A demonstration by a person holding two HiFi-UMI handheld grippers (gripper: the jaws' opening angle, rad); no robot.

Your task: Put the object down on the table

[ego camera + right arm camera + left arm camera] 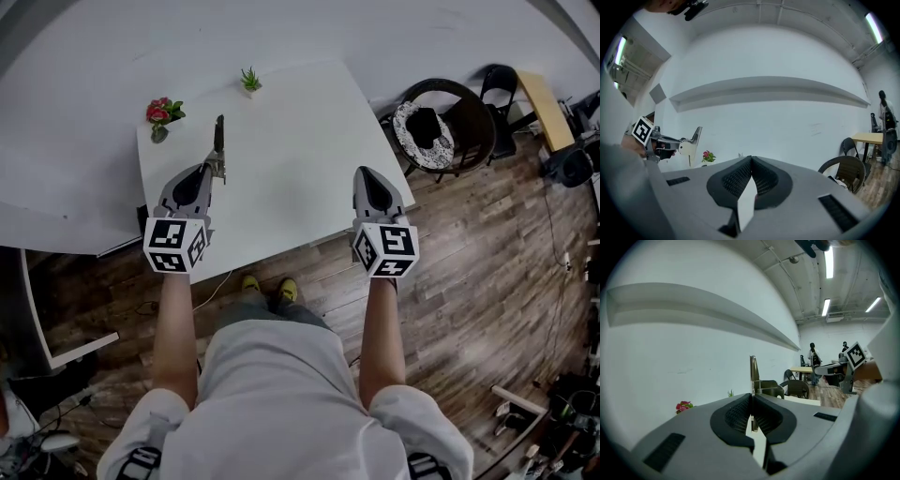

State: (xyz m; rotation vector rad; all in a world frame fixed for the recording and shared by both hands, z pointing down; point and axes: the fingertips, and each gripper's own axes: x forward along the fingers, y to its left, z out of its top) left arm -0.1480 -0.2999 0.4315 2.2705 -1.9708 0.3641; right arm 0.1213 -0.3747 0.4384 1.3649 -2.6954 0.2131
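- Nearest, left gripper [217, 169]: fingers clamped tight on a slim dark metal tool [218, 139], which juts forward over the white bench [300, 187]; whether it touches the bench cannot be told.
- Right gripper [367, 173]: fingers pressed together, nothing between them, above the bench's near right edge.
- Red-flowered pot plant [161, 114]: far left corner of the bench.
- Small green pot plant [249, 81]: far edge of the bench.
- Dark chair [441, 127]: beside the bench's right side.

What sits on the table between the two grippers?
Nothing. The head view shows bare white table between the left gripper, shut on a thin metal tool, and the right gripper.
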